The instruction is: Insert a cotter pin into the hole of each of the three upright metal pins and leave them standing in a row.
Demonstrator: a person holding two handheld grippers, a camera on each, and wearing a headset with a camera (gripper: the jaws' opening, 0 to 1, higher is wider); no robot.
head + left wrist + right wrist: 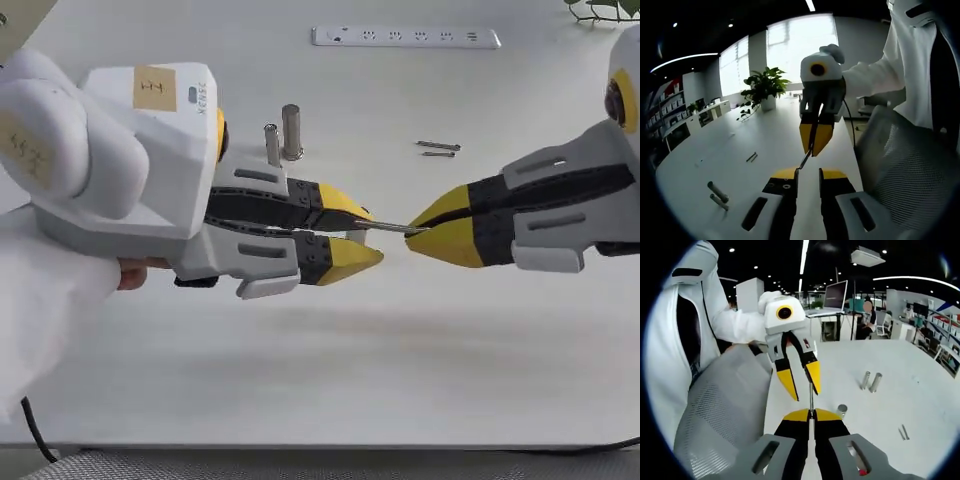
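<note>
Head view: right gripper (413, 232) holds cotter pin (390, 226); left gripper (375, 237) gapes.

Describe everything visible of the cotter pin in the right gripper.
The cotter pin is a thin, straight, grey metal sliver, held roughly level above the table. The right gripper is shut on one end; the free end reaches between the fingers of the open left gripper, close by one finger, contact unclear.
</note>
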